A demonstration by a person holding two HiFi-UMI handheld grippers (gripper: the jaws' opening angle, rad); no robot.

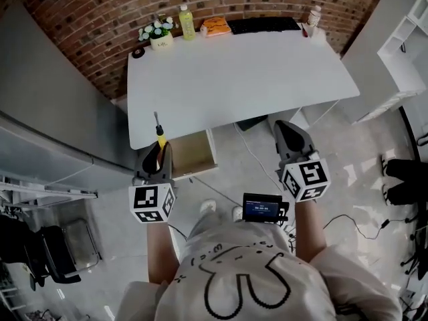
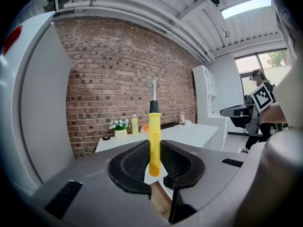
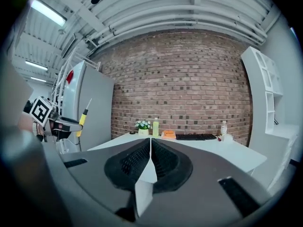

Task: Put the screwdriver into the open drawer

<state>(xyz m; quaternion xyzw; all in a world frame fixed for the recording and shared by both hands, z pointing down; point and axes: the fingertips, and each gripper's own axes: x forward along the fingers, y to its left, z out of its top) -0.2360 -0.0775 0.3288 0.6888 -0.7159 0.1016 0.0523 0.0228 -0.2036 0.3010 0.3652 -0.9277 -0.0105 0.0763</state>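
Screwdriver [image 2: 154,141], pinched upright in the jaws of the left gripper [image 1: 159,150], is just left of the open drawer [image 1: 192,152] in the head view; the right gripper [image 1: 289,132] has its jaws closed and empty.

There are two hand-held grippers, the left hand-held gripper [image 1: 159,154] and the right hand-held gripper [image 1: 291,136], and one screwdriver [image 1: 160,136]. There is one worktop [image 1: 254,72], with one open drawer [image 1: 194,154] below its near edge. Along its far edge are one pot of flowers [image 1: 160,37], two bottles, a yellow bottle [image 1: 186,23] and a small pale bottle [image 1: 312,19], one orange packet [image 1: 215,25] and one black keyboard [image 1: 264,25]. One small black round thing [image 1: 138,53] lies by the far left corner.
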